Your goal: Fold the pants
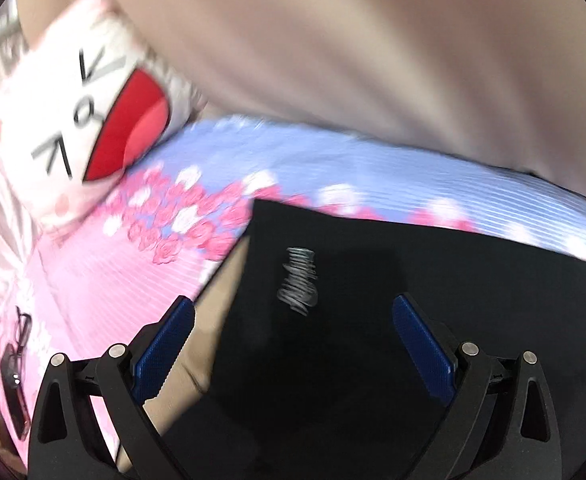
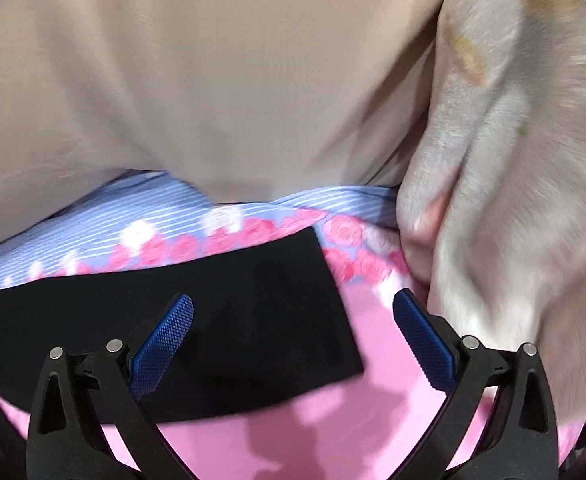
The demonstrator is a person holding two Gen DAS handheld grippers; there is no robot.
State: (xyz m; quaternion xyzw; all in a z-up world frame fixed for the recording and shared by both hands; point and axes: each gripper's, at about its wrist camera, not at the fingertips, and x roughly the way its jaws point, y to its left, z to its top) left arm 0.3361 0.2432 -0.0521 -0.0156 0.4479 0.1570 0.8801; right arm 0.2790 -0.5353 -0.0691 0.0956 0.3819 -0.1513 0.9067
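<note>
Left tongs (image 1: 293, 320): the two blue-padded fingers (image 1: 165, 344) stand wide apart and hold nothing. They hang over the black pants (image 1: 373, 320), which fill the space between and ahead of them. A pale, blurred printed mark (image 1: 299, 280) sits on the black cloth ahead of the gap. The left finger overlaps the left edge of the pants, where a strip of tan fabric (image 1: 197, 344) shows beside the black.

Right tongs (image 2: 293, 320): fingers equally wide apart, nothing gripped. The pants (image 2: 213, 320) lie under the left finger and across most of the gap, and their squared end stops short of the right finger, which hangs over bare pink sheet.

Location: one pair of pants, lying flat on a bed whose sheet (image 2: 373, 420) is pink near the tongs and blue-and-white striped farther off, with a band of pink and white roses between.

Surroundings, counted: one white cushion (image 1: 73, 120) printed with a cartoon face and red mouth, beyond the pants to the left; one pair of dark-framed glasses (image 1: 19, 340) and one dark flat object (image 1: 13, 396) just beside it, type not determinable, on the pink sheet at far left; one pale fuzzy blanket (image 2: 513, 200) at the right; beige fabric (image 2: 213, 80) across the top of both views. Both views are motion-blurred.
</note>
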